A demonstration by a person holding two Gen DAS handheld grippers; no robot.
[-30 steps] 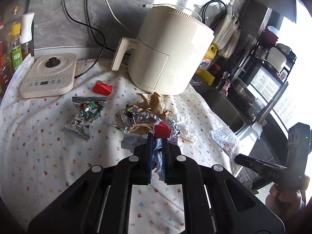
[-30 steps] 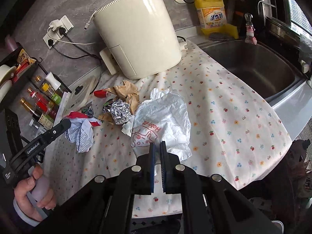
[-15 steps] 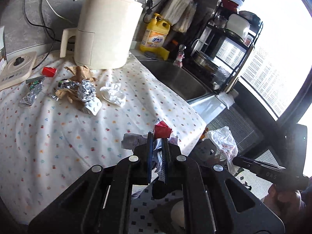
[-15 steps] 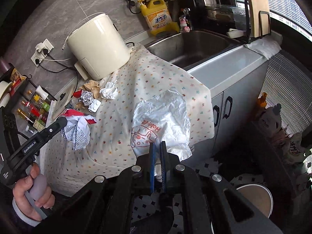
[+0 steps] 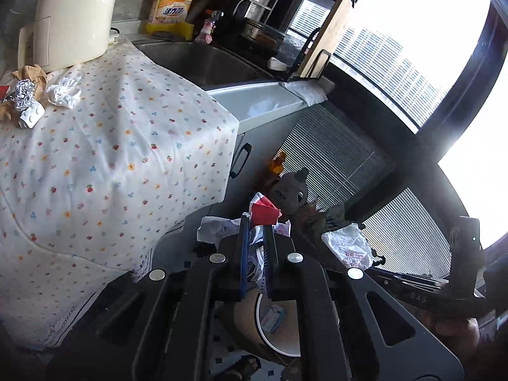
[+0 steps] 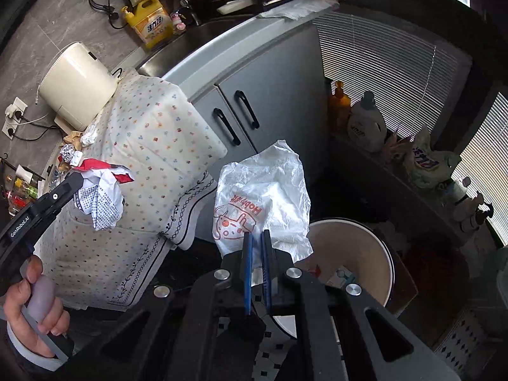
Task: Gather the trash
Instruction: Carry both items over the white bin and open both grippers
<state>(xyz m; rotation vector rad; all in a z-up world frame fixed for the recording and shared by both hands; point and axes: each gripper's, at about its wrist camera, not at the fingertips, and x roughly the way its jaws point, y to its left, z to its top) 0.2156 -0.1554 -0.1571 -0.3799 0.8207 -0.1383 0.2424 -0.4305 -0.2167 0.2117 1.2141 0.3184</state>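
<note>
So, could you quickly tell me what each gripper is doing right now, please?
Left gripper: shut on crumpled wrappers.
Right gripper: shut on white plastic bag.

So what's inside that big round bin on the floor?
Inside the bin lies a small light-blue packet. The white plastic bag in the right gripper covers the rest of the bottom.

Count: 2 grippers, left gripper (image 5: 254,222) and right gripper (image 6: 257,238); 1 white plastic bag (image 6: 263,197); 1 red-and-white wrapper (image 6: 101,193); 1 bin (image 6: 365,254); 1 foil ball (image 5: 23,93); 1 detergent bottle (image 5: 171,3); 2 cabinet handles (image 6: 235,120).
</note>
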